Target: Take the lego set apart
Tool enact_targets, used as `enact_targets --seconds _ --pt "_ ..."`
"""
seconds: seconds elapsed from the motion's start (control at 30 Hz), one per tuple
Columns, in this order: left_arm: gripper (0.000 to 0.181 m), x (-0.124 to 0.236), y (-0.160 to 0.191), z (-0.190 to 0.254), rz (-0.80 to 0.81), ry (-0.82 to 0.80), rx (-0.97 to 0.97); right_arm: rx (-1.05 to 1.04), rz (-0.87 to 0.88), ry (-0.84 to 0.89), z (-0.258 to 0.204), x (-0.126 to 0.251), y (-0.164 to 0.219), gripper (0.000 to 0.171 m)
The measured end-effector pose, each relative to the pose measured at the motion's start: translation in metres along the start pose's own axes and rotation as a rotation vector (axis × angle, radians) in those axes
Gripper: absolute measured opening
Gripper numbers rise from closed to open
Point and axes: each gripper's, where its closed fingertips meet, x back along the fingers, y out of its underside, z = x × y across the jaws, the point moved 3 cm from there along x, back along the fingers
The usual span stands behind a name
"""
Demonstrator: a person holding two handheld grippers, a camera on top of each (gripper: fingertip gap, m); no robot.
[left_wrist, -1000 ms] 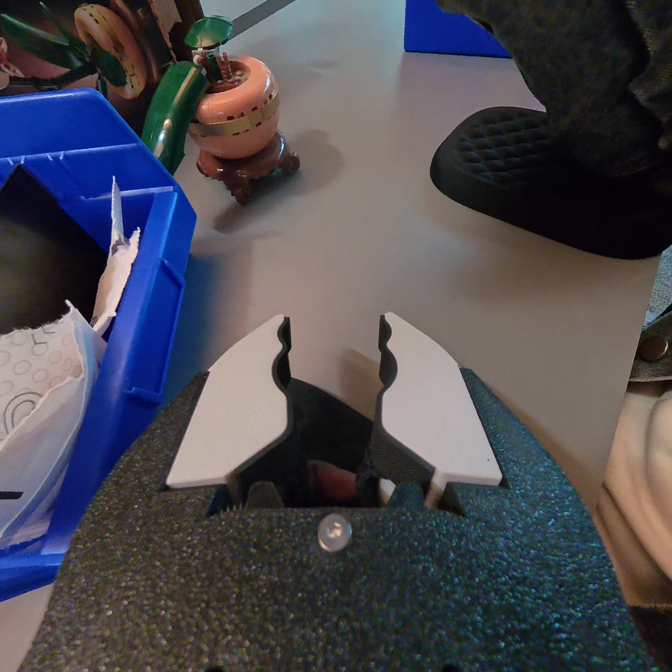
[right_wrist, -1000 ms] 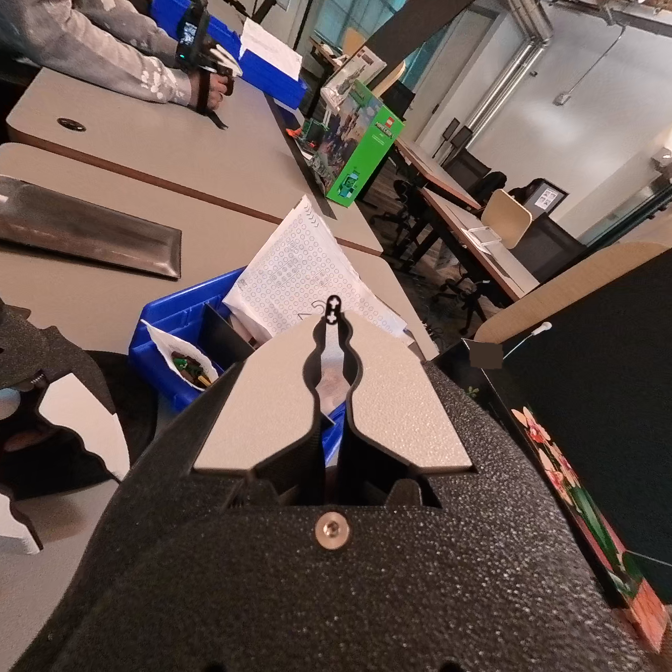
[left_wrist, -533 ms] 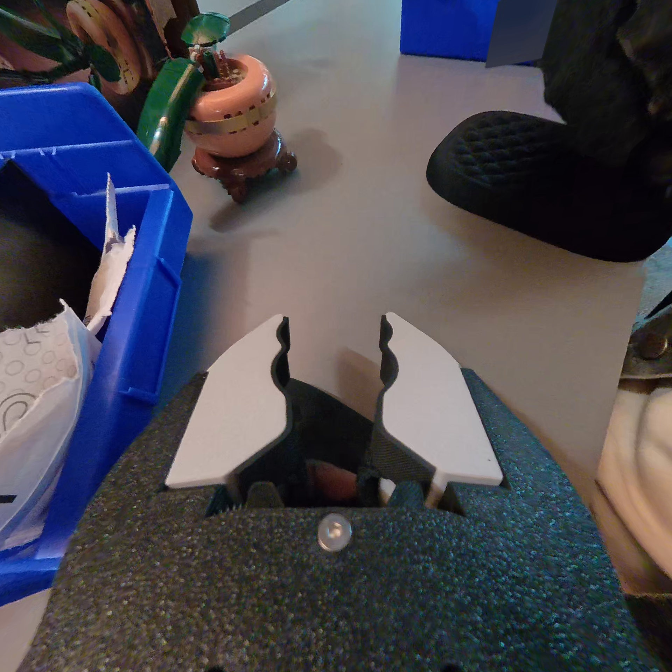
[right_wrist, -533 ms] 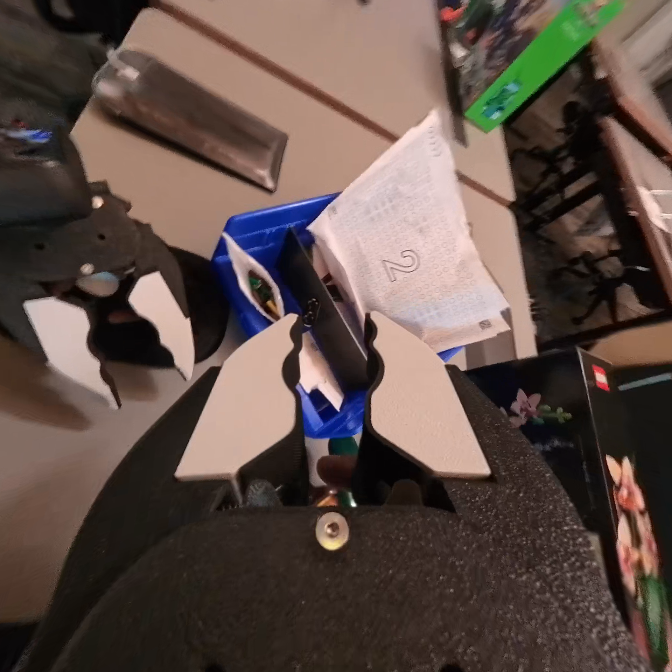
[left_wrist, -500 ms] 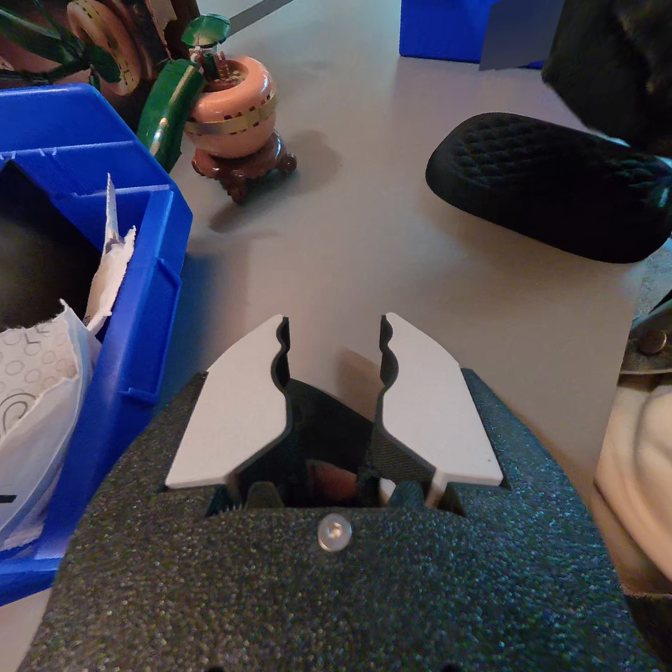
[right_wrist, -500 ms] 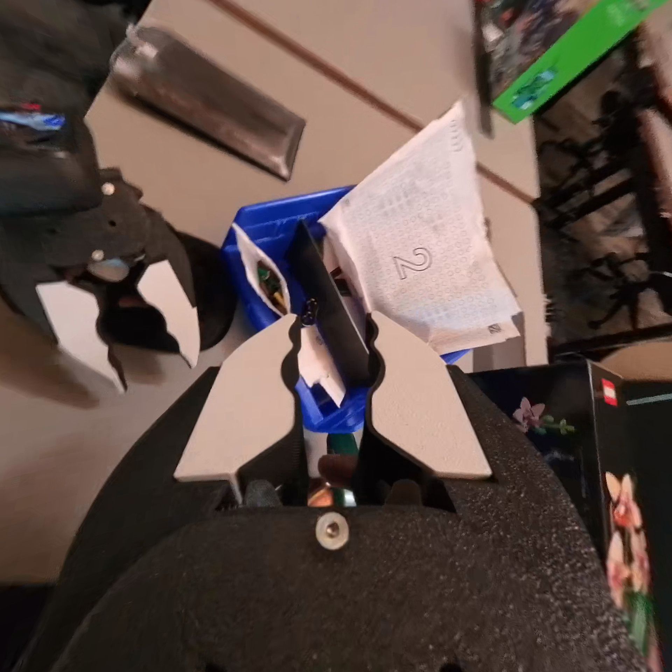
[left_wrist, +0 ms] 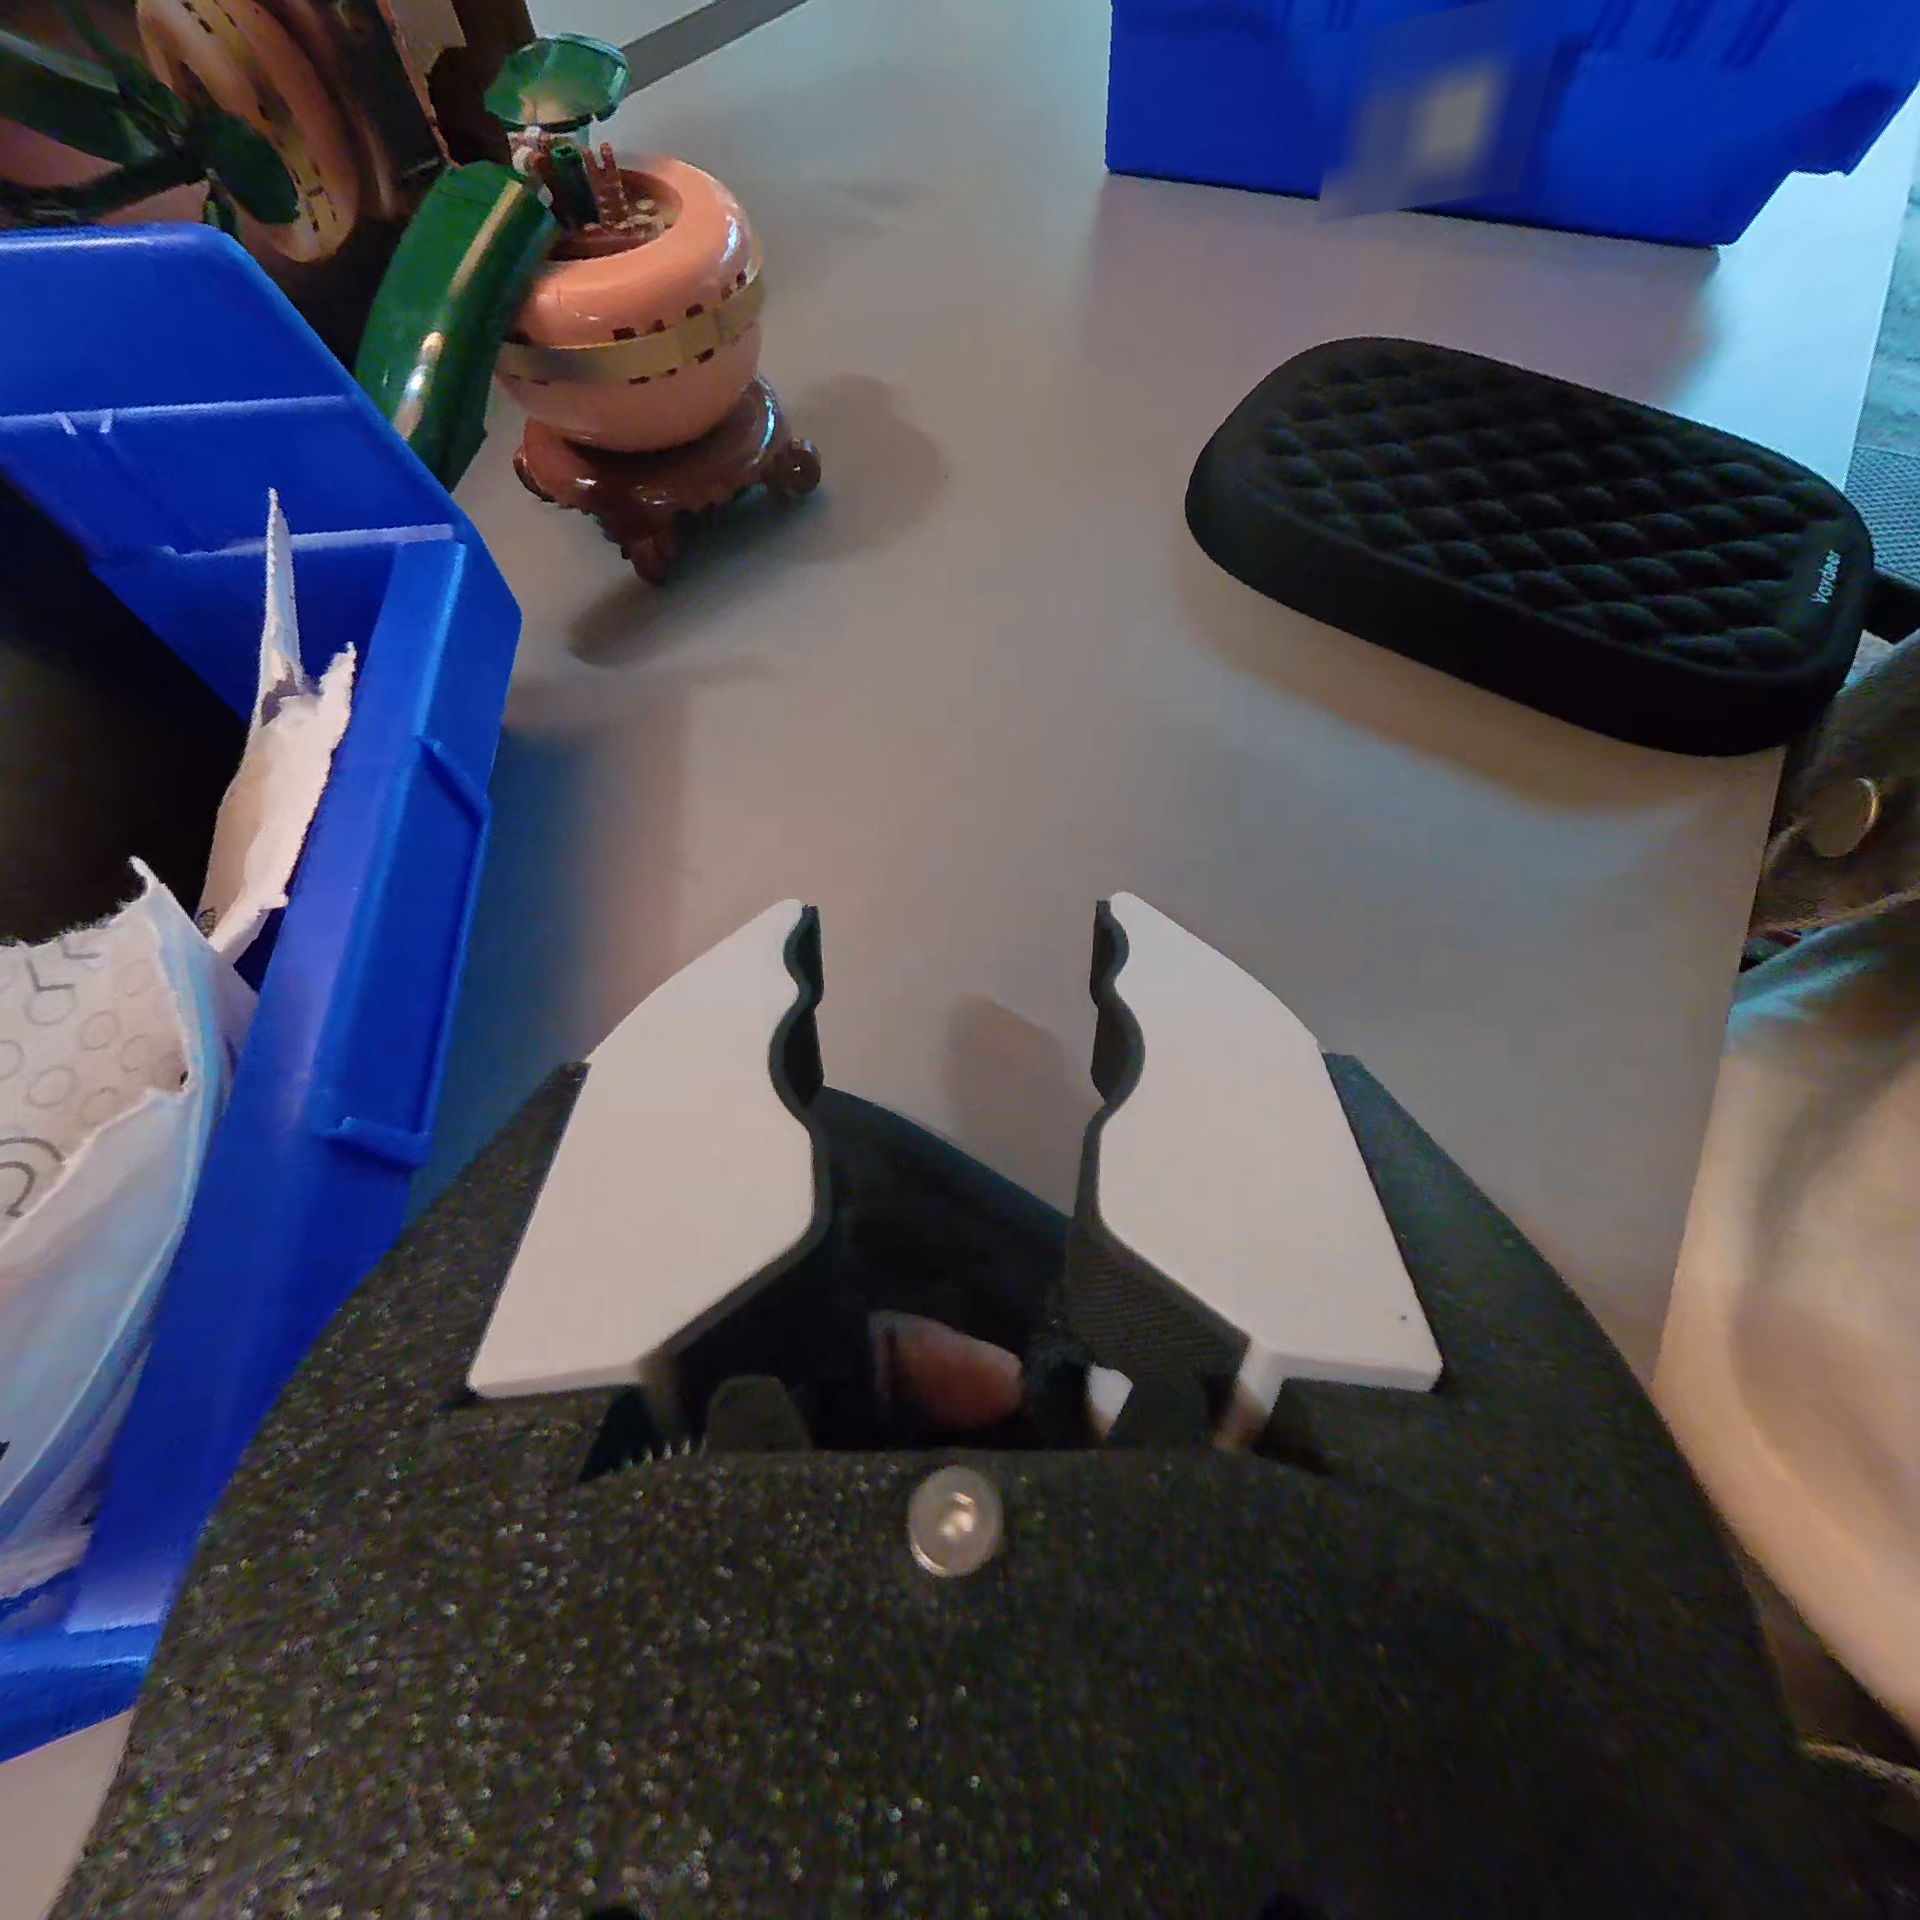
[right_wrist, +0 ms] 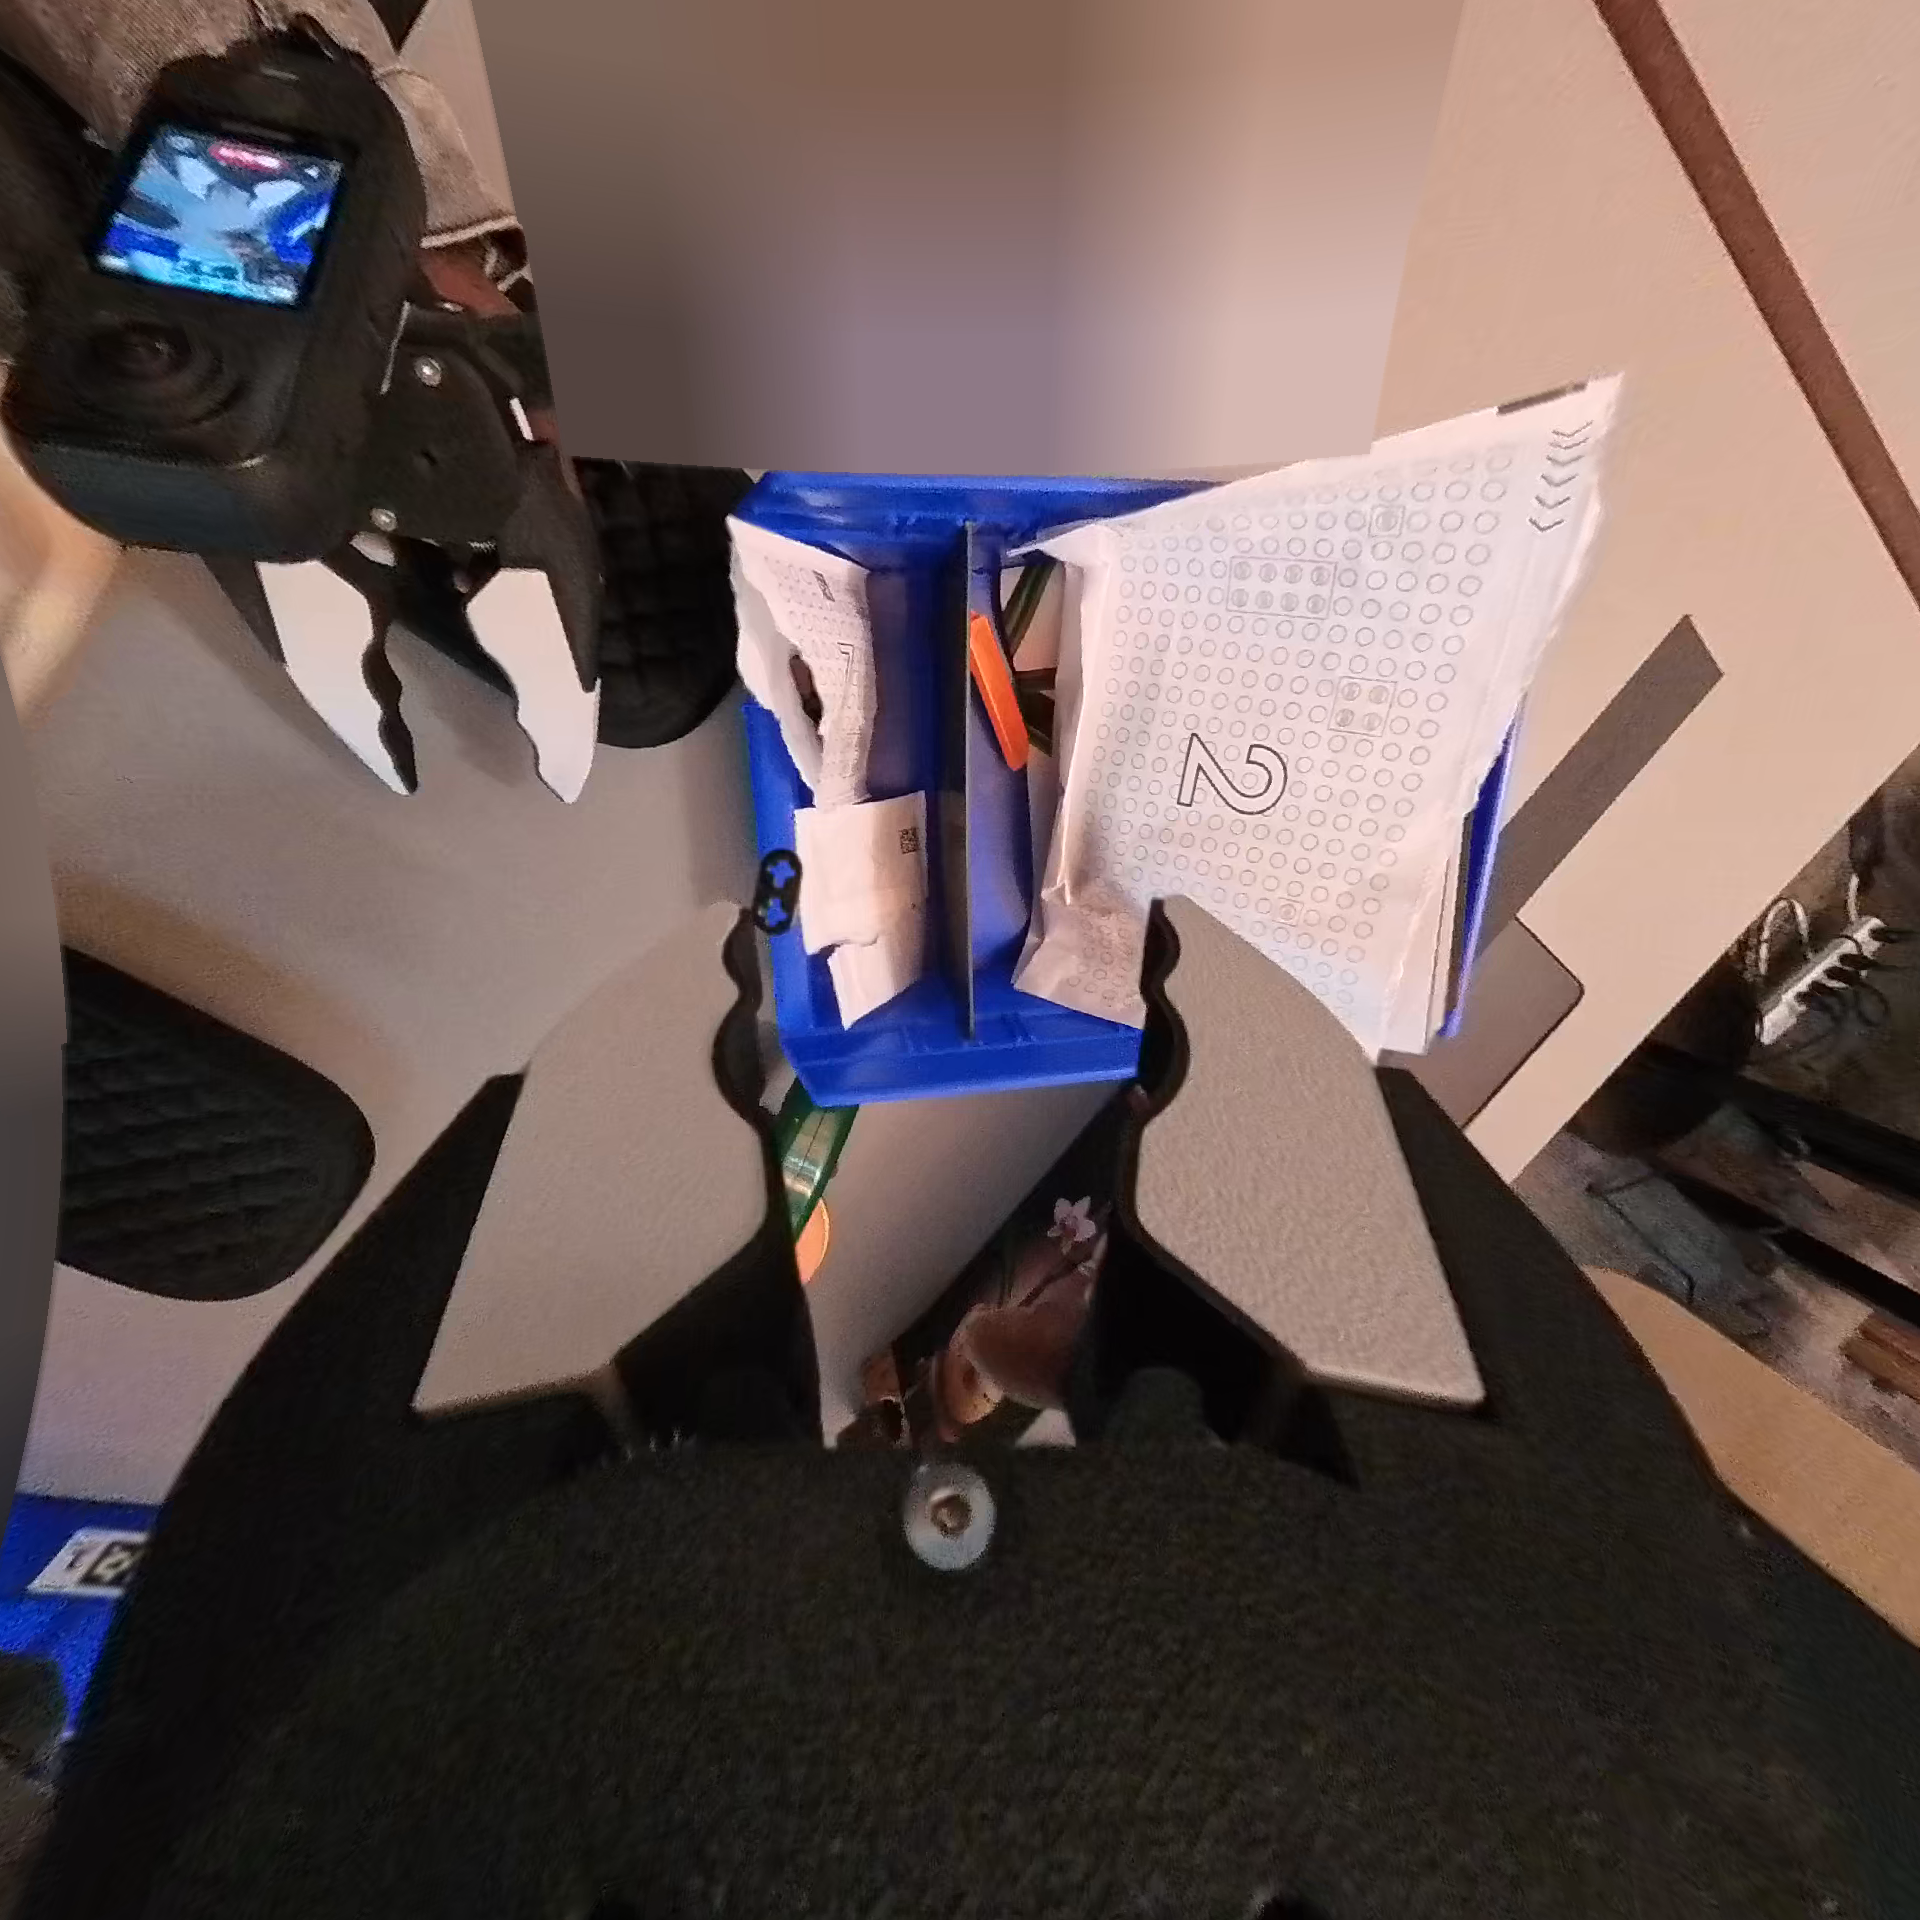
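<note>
Currently: both grippers idle, lego model untouched.
Left gripper (left_wrist: 956, 935) hangs jaws apart and empty over the table (left_wrist: 1039, 727); the lego flowerpot (left_wrist: 634, 312) stands well off at its 11 o'clock beside the blue bin (left_wrist: 395, 831). Right gripper (right_wrist: 940, 935), shut a second ago, now gapes above that bin. A small black piece (right_wrist: 774, 896) sits at its left fingertip and could drop outside the bin.
</note>
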Motion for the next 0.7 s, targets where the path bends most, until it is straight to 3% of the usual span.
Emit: enact_targets --seconds 0.7 --pt "0.050 0.0004 -0.0007 -0.0003 0.008 0.005 0.000 0.017 -0.017 0.036 0.0075 -0.0092 -0.0010 0.068"
